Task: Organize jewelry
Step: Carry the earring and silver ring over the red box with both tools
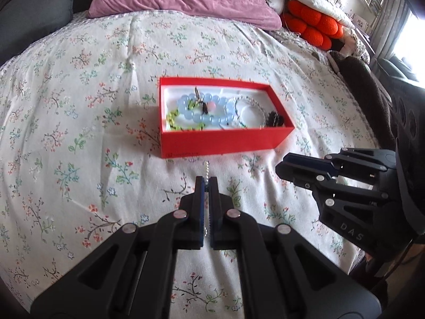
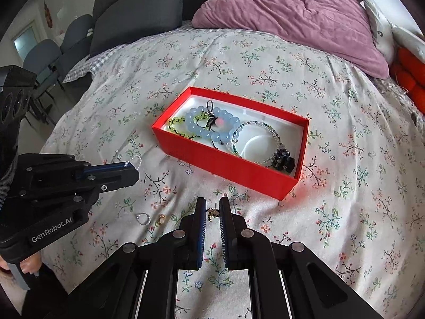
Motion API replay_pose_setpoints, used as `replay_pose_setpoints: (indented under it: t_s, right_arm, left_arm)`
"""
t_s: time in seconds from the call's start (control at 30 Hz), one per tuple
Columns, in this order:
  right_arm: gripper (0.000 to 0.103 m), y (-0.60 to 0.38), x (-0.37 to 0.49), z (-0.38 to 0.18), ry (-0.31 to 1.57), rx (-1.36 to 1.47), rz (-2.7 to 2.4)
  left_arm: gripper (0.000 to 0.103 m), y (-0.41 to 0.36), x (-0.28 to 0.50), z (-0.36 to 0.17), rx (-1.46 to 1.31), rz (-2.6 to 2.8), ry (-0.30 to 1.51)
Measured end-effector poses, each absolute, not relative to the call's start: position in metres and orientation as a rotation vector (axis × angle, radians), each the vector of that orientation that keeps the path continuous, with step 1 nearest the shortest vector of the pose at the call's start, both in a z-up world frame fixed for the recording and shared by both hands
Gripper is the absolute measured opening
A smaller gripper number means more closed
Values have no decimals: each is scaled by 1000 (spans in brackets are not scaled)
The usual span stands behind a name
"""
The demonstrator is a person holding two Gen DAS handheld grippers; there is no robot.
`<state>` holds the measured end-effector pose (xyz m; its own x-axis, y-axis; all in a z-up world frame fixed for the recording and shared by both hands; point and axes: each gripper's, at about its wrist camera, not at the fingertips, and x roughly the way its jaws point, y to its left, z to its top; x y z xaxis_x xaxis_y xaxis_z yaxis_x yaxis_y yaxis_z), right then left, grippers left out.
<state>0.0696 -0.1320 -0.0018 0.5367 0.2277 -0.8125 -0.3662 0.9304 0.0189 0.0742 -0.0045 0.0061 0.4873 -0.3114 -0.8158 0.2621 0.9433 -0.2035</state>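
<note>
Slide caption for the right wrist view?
Right gripper pinches a small gold earring while left gripper holds a pearl strand near the red box.

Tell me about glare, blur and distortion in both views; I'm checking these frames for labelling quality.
Left wrist view: blown-out window at the right edge, strong fisheye bending of the bed, and slightly soft beads inside the red box. Right wrist view: more even light, a red glow on the bedding beside the box, dark vignetted corners.
</note>
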Motion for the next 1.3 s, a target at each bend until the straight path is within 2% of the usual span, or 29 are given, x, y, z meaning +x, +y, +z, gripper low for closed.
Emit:
replay_pose_setpoints:
  t_s: [0.4,0.9,1.17,1.23,1.3]
  right_arm:
    - [10,-163,103,34,848,-15,308]
    - [10,-168,143,11,867,17,242]
    - [10,-169,151,5,877,17,238]
    - [11,-168,151,5,880,19,238]
    - [15,-169,153,5,894,31,239]
  left_arm:
    - [3,-6,110,32,-120,-315,894]
    - [3,-37,151,-7,-88,-265,941]
    - [3,-45,154,-7,-53,-269,928]
    - [5,-46,154,-6,-45,-267,927]
    - [18,-47,154,-6,-35,-263,929]
